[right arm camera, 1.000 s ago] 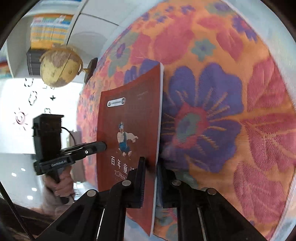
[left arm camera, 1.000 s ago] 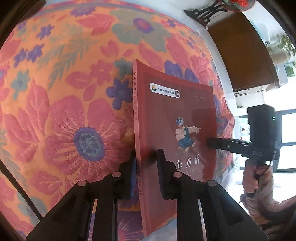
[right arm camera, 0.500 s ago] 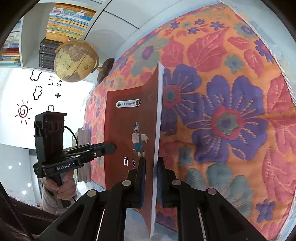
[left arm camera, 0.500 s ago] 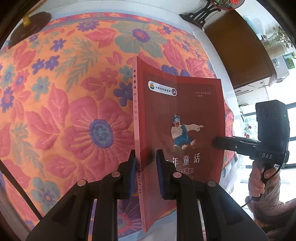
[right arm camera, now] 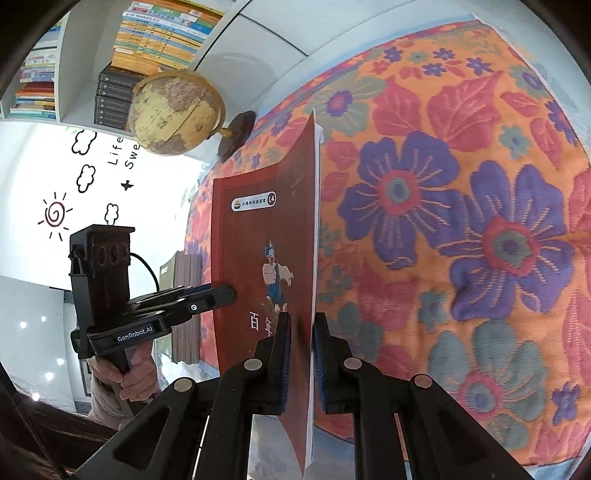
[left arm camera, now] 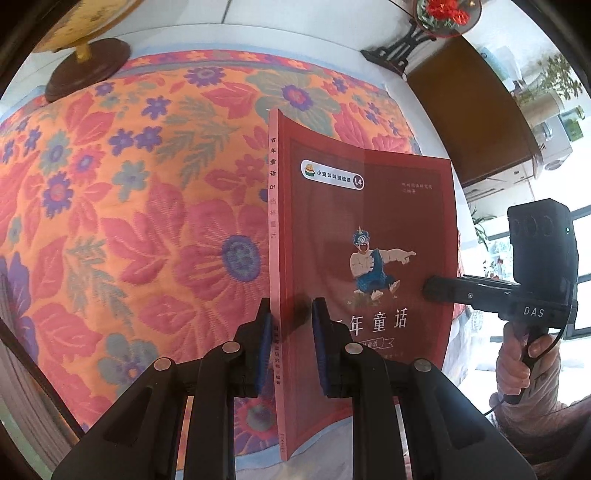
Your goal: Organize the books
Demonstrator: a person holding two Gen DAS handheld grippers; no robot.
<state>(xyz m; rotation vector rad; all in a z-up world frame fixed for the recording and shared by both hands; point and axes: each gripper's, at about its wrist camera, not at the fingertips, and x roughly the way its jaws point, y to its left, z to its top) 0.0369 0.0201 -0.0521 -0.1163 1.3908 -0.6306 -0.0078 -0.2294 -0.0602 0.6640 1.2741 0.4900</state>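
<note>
A thin red book [left arm camera: 365, 236] with a cartoon figure on its cover is held in the air above the flowered tablecloth [left arm camera: 129, 206]. My left gripper [left arm camera: 290, 325] is shut on the book's spine edge. My right gripper [right arm camera: 301, 332] is shut on the opposite, page edge of the same book [right arm camera: 258, 236]. Each gripper shows in the other's view: the right one [left arm camera: 443, 290] touching the cover from the right, the left one [right arm camera: 218, 297] from the left.
A globe [right arm camera: 177, 112] on a dark round base [left arm camera: 88, 70] stands at the table's far edge. White shelves with stacked books [right arm camera: 159, 33] are behind it. A brown cabinet [left arm camera: 469, 110] and a black stand with red flowers [left arm camera: 439, 14] are at the far right.
The book has been lifted higher off the tablecloth with both grippers still shut on it. More of the table, the globe and the shelves has come into view.
</note>
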